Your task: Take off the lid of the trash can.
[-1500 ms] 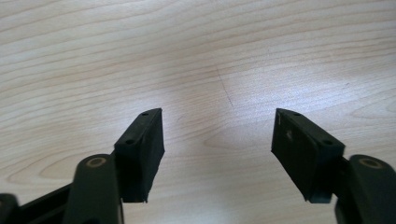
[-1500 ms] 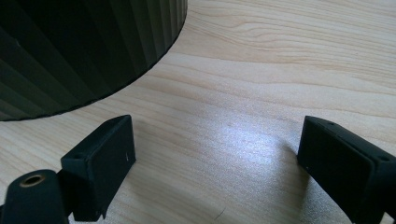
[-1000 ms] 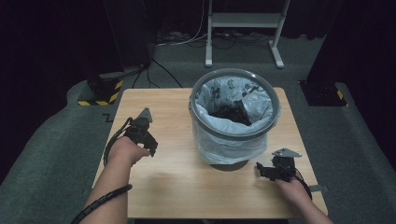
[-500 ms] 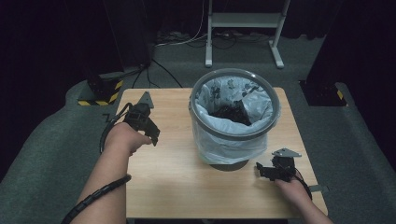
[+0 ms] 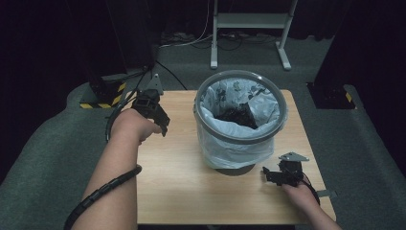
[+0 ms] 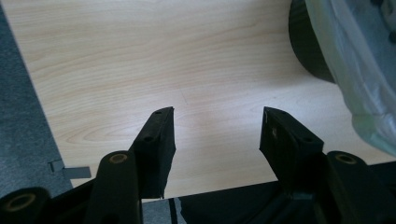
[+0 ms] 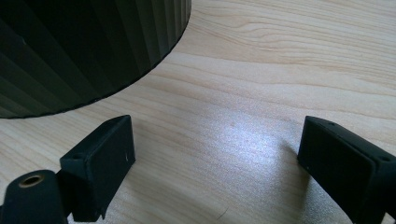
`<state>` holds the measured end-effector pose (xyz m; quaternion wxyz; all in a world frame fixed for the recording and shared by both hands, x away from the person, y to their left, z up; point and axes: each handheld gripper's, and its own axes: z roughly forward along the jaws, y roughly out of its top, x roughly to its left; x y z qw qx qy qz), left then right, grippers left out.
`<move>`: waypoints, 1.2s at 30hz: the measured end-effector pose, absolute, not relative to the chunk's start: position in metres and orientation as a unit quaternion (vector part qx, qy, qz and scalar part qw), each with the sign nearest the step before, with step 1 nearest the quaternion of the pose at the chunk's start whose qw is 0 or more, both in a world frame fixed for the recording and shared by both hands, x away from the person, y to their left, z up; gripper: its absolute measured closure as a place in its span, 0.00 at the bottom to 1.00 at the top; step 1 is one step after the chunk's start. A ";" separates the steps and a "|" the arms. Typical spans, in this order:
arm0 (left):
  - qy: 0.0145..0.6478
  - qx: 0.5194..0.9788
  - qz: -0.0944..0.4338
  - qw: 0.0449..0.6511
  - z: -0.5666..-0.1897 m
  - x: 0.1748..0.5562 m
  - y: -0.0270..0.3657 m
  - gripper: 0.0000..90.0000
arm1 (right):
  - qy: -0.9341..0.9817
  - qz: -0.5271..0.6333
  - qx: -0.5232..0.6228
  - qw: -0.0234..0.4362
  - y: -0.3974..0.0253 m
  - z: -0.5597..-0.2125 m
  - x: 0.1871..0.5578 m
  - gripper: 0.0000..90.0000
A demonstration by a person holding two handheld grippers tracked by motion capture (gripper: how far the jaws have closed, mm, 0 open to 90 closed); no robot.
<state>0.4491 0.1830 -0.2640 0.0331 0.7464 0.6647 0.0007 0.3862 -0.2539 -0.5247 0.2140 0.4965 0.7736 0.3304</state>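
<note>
A: Start nearest. What are the two tools doing?

B: At about five o'clock on the tabletop (image 5: 191,191), the right hand-held gripper (image 5: 266,173) rests low with its jaws spread wide and nothing between them, just beside the bin's dark base (image 7: 84,51). At about ten o'clock, the left hand-held gripper (image 5: 162,125) hovers with its jaws also apart and empty.

A: And the bin itself?

B: The grey bin (image 5: 239,139) stands upright just past centre, long axis vertical, mouth pointing up. A thin liner bag (image 5: 225,143) is folded over its rim, with something dark inside.

A: How would it handle?

B: Probably light and stiff. The liner looks soft, slippery and easy to tear. I'd grip the rigid rim, or the loose liner edge if lifting the bag out.
</note>
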 end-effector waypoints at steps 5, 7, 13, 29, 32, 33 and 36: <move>0.669 0.742 0.005 0.041 -0.248 0.453 0.177 0.50 | 0.773 0.331 0.498 0.213 -0.254 -0.525 0.386 0.12; 0.667 0.743 0.007 0.047 -0.241 0.454 0.174 0.50 | 0.774 0.331 0.496 0.214 -0.254 -0.525 0.386 0.12; 0.664 0.747 0.021 0.038 -0.230 0.457 0.167 0.48 | 0.774 0.330 0.497 0.214 -0.254 -0.525 0.386 0.12; 0.654 0.753 0.037 0.059 -0.201 0.465 0.138 0.48 | 0.774 0.329 0.497 0.214 -0.254 -0.525 0.386 0.12; 0.649 0.757 0.036 0.067 -0.197 0.465 0.131 0.48 | 0.774 0.329 0.497 0.214 -0.254 -0.525 0.386 0.12; 0.646 0.759 0.038 0.071 -0.194 0.466 0.127 0.48 | 0.774 0.329 0.497 0.215 -0.254 -0.525 0.386 0.12; 0.639 0.765 0.037 0.070 -0.190 0.467 0.119 0.49 | 0.774 0.329 0.497 0.215 -0.254 -0.525 0.386 0.12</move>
